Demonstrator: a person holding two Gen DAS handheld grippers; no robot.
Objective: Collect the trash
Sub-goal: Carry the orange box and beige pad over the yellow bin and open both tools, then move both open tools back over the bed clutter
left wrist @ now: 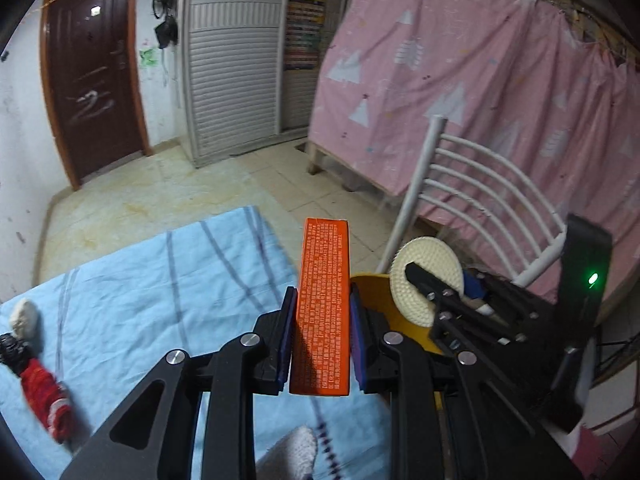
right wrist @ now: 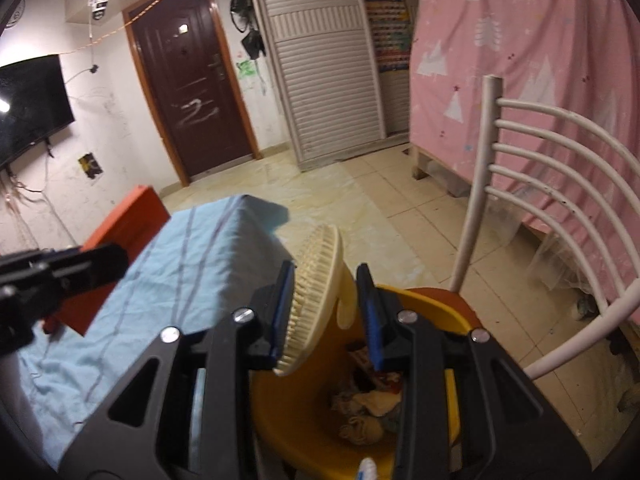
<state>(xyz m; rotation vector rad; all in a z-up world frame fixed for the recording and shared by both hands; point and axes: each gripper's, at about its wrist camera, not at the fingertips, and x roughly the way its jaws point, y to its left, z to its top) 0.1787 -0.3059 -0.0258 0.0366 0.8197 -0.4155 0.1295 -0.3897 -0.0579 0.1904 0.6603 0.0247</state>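
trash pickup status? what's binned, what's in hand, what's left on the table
Done: the yellow bin already holds crumpled wrappers and scraps. In hand: the right gripper has the cream bristled disc between its fingers above the bin; the left gripper is clamped on the orange box at the table's edge. Left: a red-and-black item and a white wad on the blue cloth.

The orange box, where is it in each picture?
Left wrist view: the orange box stands in the middle, clamped between the left hand-held gripper fingers, above the blue cloth.
Right wrist view: the orange box sits at the left edge, behind the blurry left hand-held gripper, beside the blue cloth.
Shared landmark: the dark brown door on the far wall, upper left in both views.
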